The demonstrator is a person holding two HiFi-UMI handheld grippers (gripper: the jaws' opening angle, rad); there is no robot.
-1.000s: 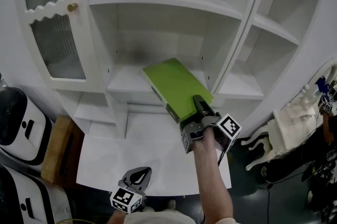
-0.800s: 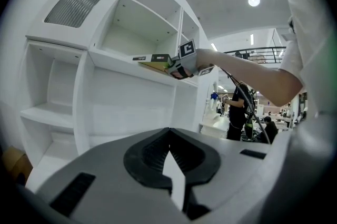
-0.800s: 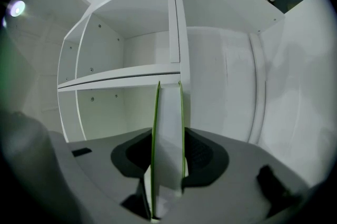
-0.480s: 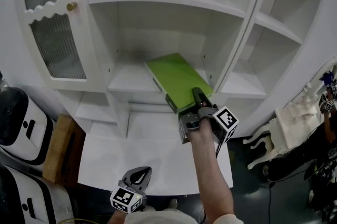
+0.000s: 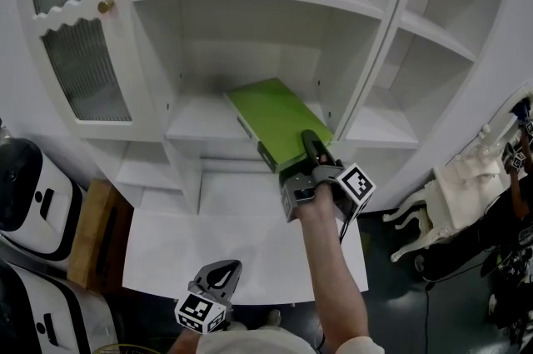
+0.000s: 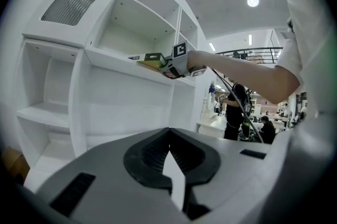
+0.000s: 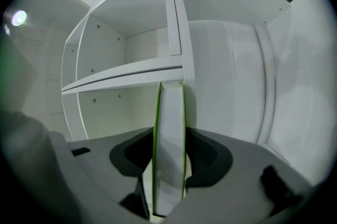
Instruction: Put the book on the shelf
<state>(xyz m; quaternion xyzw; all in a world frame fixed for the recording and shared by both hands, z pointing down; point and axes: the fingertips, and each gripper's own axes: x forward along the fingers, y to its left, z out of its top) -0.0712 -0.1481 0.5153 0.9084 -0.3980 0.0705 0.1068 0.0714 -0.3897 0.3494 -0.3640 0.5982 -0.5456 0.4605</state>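
A green book (image 5: 279, 123) lies on the middle shelf (image 5: 196, 123) of the white cabinet, its near end sticking out over the front edge. My right gripper (image 5: 310, 146) holds that near end; in the right gripper view the book (image 7: 169, 138) stands edge-on between the pads, which still touch it while the jaws are opening. My left gripper (image 5: 223, 271) hangs low near the person's body, shut and holding nothing. The left gripper view looks past its jaws (image 6: 171, 165) up at the book (image 6: 152, 58) and the right arm.
A cabinet door (image 5: 79, 52) with ribbed glass and a gold knob stands open at the left. An upright divider (image 5: 366, 69) runs just right of the book. Below is a white counter (image 5: 241, 236). White machines (image 5: 33, 194) and a wooden box (image 5: 87, 231) stand left, an ornate white chair (image 5: 454, 186) right.
The right gripper has pushed the green book a little further onto the shelf, up and away from me. The left gripper has stayed put.
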